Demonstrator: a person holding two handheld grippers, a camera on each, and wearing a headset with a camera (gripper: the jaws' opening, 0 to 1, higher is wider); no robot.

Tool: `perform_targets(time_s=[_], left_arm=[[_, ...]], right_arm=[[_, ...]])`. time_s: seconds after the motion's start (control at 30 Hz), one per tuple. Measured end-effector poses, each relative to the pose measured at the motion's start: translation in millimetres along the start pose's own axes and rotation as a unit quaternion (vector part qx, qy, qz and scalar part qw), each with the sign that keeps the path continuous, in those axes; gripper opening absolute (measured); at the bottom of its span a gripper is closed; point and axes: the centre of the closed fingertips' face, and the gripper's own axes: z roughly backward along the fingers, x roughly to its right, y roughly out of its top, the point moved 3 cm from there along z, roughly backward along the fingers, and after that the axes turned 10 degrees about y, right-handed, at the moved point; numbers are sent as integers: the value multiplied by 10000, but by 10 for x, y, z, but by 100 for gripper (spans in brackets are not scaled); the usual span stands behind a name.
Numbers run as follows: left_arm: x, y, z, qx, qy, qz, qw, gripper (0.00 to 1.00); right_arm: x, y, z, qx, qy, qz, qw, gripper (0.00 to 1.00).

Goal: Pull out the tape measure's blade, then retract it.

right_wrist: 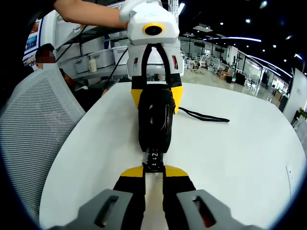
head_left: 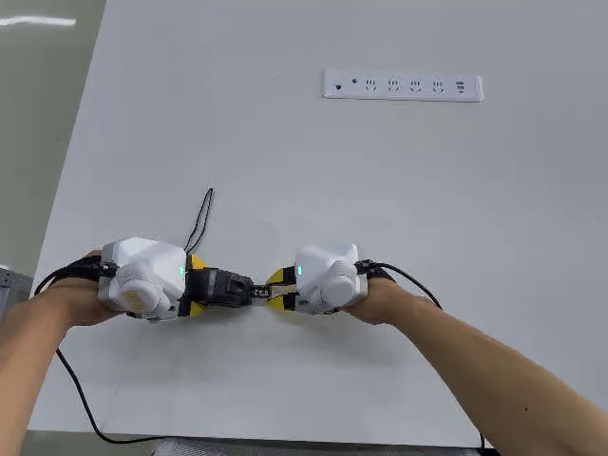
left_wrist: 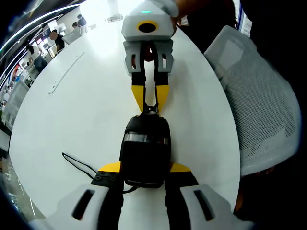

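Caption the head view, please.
Left gripper holds the tape measure; right gripper pinches its blade tip, at a white table.

Cannot see the flanks of the tape measure [left_wrist: 144, 143], covered by the left tool [left_wrist: 145, 167]. Cannot find the tip of the blade [right_wrist: 153, 156], buried in the right tool [right_wrist: 153, 171]. Cannot follow the cable [head_left: 410, 278] behind the forearm [head_left: 475, 370] at 4 o'clock. Cannot read the power strip [head_left: 403, 85] at 1 o'clock.
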Motion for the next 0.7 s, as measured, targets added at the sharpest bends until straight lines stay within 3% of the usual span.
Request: perform_targets(time_s=[0.7], left_arm=[[1,2,11,-11,5,-36,10000,29]], right_arm=[[-19,-49,61,-38,33,-76,10000,10]])
